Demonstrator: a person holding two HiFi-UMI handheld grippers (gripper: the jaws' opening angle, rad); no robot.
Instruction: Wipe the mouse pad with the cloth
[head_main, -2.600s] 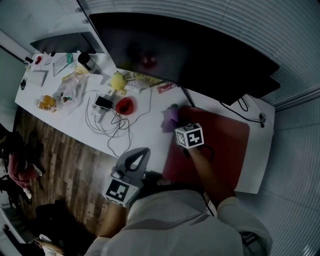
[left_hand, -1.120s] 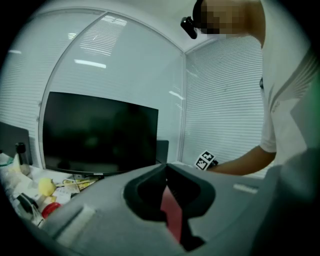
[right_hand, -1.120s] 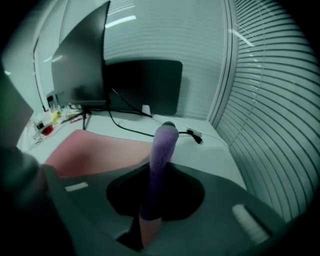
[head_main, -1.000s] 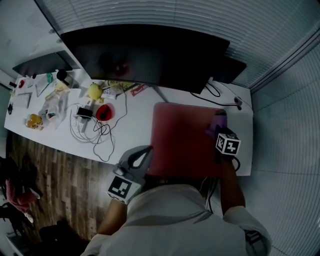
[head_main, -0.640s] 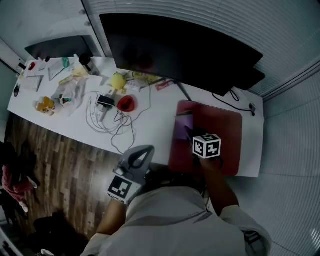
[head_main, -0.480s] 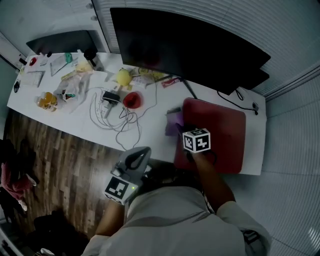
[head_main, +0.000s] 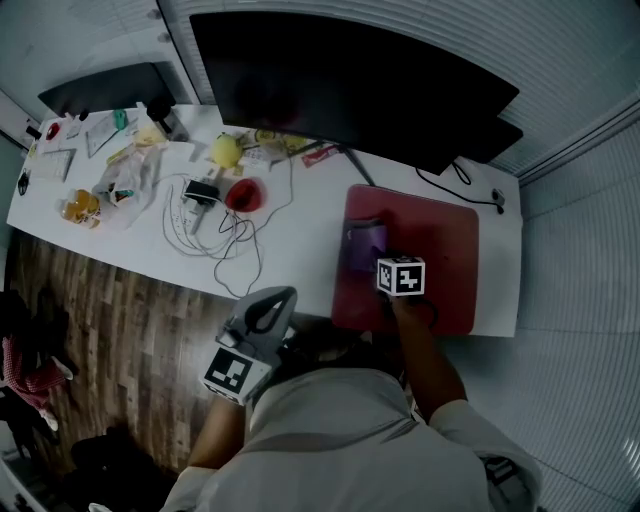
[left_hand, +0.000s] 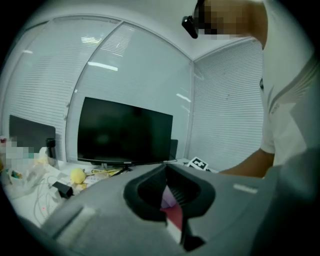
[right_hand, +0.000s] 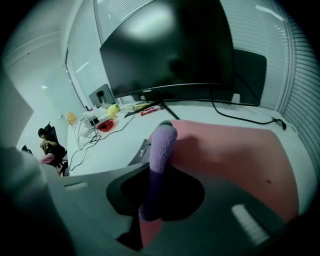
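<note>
A red mouse pad (head_main: 435, 245) lies on the right part of the white desk (head_main: 300, 225), in front of the monitor. My right gripper (head_main: 378, 256) is shut on a purple cloth (head_main: 362, 245), which rests on the left part of the pad. In the right gripper view the cloth (right_hand: 159, 150) stands up between the jaws above the pad (right_hand: 235, 150). My left gripper (head_main: 262, 318) hangs off the desk's near edge, close to the person's body. Its jaws are together with nothing in them.
A wide black monitor (head_main: 340, 90) stands behind the pad. White cables (head_main: 205, 240), a red object (head_main: 241, 195), a yellow ball (head_main: 226, 150) and small clutter (head_main: 100, 185) fill the desk's left half. A black cable (head_main: 460, 185) runs behind the pad.
My right gripper has swept the cloth from the pad's right side across to its left side. The left gripper has stayed off the desk edge.
</note>
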